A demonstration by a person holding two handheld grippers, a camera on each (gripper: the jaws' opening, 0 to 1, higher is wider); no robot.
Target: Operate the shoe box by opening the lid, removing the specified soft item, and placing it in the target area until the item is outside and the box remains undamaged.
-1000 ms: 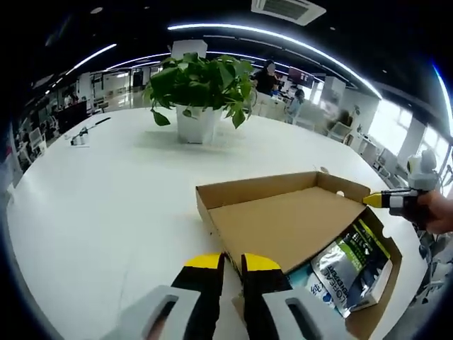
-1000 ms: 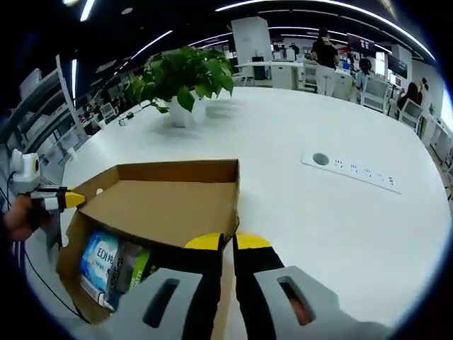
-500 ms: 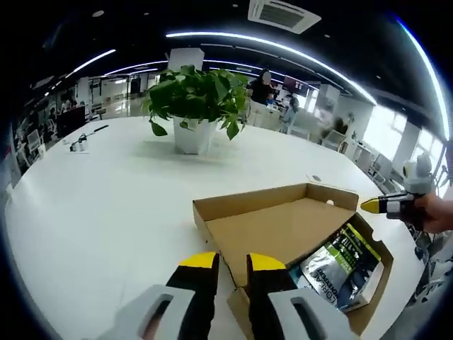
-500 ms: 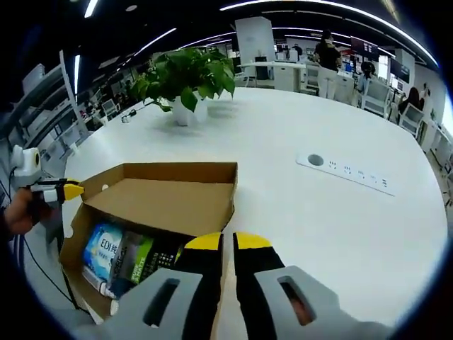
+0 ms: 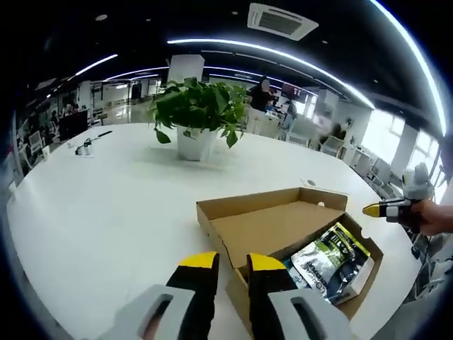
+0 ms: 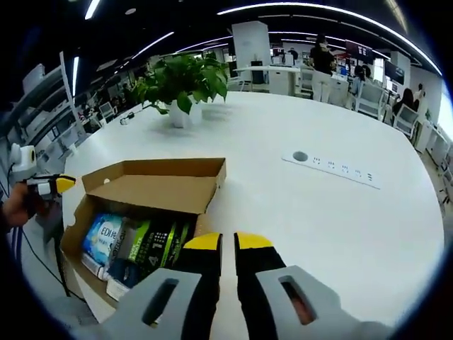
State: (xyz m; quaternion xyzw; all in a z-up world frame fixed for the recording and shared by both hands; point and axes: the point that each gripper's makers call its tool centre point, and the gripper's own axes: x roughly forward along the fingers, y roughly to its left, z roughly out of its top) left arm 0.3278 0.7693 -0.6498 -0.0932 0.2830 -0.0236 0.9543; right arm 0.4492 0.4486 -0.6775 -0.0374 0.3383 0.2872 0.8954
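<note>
1. In the left gripper view the left gripper (image 5: 232, 263) rose from the bottom edge, its yellow-tipped jaws nearly together with a narrow gap and nothing between them; they stood just short of the near corner of the shoe box (image 5: 212, 212).
2. In the right gripper view the right gripper (image 6: 228, 244) was likewise drawn almost together on nothing — its tips sat just beside the box's near wall.
3. The shoe box lay on the white table (image 5: 92, 205) with its lid (image 5: 272, 225) folded back open, inner side up.
4. Inside the box lay soft packets — a green, black and white pouch (image 5: 333, 255), and in the right gripper view a blue packet (image 6: 105, 237) at the far end beside it.
5. Beyond the box, the right gripper's yellow tip showed in the left gripper view, held by a hand (image 5: 428, 216), apart from the box.
6. Farther off stood a potted plant (image 5: 198, 117); a power strip (image 6: 333, 168) lay flat on the table.
</note>
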